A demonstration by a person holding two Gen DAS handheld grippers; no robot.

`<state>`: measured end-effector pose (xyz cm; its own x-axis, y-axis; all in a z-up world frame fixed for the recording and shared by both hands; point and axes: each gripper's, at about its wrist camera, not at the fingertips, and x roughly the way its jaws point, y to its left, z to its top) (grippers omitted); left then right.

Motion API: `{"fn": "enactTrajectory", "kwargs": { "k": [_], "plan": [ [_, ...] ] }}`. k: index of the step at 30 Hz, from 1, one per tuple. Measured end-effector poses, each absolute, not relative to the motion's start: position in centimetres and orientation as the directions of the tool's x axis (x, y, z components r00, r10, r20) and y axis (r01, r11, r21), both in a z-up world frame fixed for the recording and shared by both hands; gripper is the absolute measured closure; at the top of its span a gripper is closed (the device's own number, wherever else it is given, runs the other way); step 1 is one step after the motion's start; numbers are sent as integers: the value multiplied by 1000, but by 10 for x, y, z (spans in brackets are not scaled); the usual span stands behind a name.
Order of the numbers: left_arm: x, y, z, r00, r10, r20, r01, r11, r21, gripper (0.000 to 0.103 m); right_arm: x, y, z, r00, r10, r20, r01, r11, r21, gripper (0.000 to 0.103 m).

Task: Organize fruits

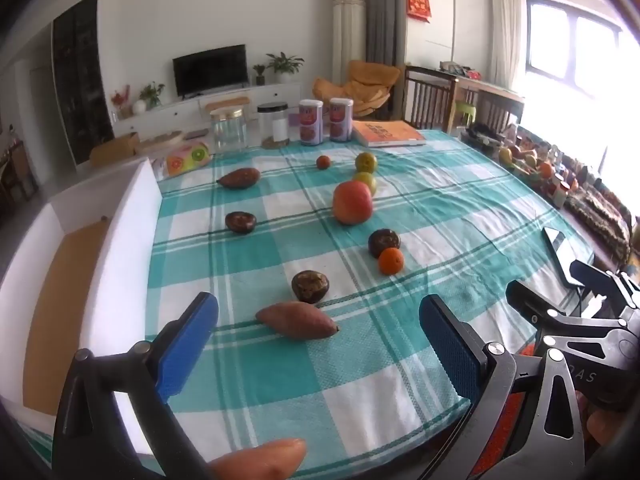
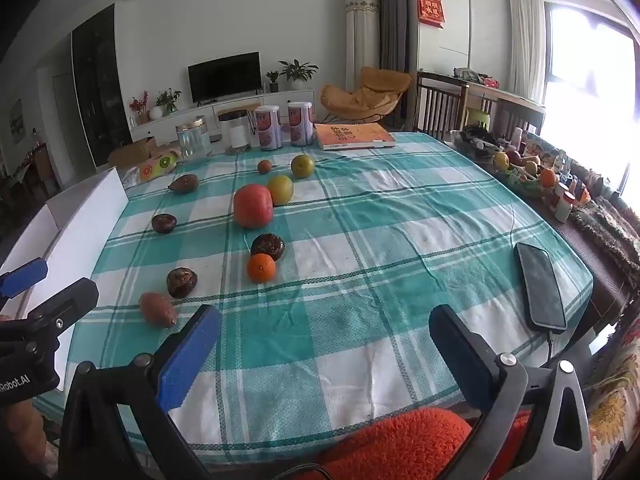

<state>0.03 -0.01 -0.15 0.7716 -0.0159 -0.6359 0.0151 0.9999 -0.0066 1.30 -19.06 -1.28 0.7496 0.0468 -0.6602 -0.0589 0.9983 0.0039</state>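
Fruits lie scattered on a teal checked tablecloth (image 1: 400,360). A sweet potato (image 1: 297,320) lies just ahead of my open, empty left gripper (image 1: 318,344); it shows at the left in the right wrist view (image 2: 158,309). Beyond it lie a dark passion fruit (image 1: 310,287), a small orange (image 1: 391,261), another dark fruit (image 1: 384,242), a big red apple (image 1: 353,202) and green-yellow fruits (image 1: 366,162). My right gripper (image 2: 324,350) is open and empty near the table's front edge, with the orange (image 2: 261,267) ahead of it.
A white box (image 1: 120,240) with a brown floor stands along the table's left edge. Jars (image 1: 229,130), two cans (image 1: 311,122) and an orange book (image 1: 386,134) stand at the far edge. A phone (image 2: 540,284) on a cable lies at the right.
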Motion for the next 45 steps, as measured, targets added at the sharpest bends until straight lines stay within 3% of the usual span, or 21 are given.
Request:
{"fn": "enactTrajectory", "kwargs": {
  "k": [8,12,14,19,24,38,45],
  "plan": [
    [-14,4,-13,765,-39,-643,23,999,-34,2,1,-188,-9,810,-43,-585,-27,994,-110,0],
    [-16,2,-6,777,-23,-630,14,1000,-19,2,-3,-175,11,843,-286,-456,67,897,-438,0],
    [-15,3,-5,782,-19,-623,9,1000,-19,2,-2,-176,20,844,-318,-431,62,857,-512,0],
    [-8,3,-15,764,-29,-644,-4,999,-50,2,-1,-193,15,823,-119,-555,-17,972,-234,0],
    [-11,2,-24,767,12,-641,-22,1000,-7,2,-2,-181,-24,808,-20,-589,-54,993,-108,0],
    [1,1,-51,730,26,-683,-47,999,-12,2,5,-191,-45,790,56,-611,-50,998,27,0],
    [5,-3,-56,720,21,-693,-40,999,-10,2,6,-191,-46,786,52,-617,-53,998,17,0]
  ]
}}
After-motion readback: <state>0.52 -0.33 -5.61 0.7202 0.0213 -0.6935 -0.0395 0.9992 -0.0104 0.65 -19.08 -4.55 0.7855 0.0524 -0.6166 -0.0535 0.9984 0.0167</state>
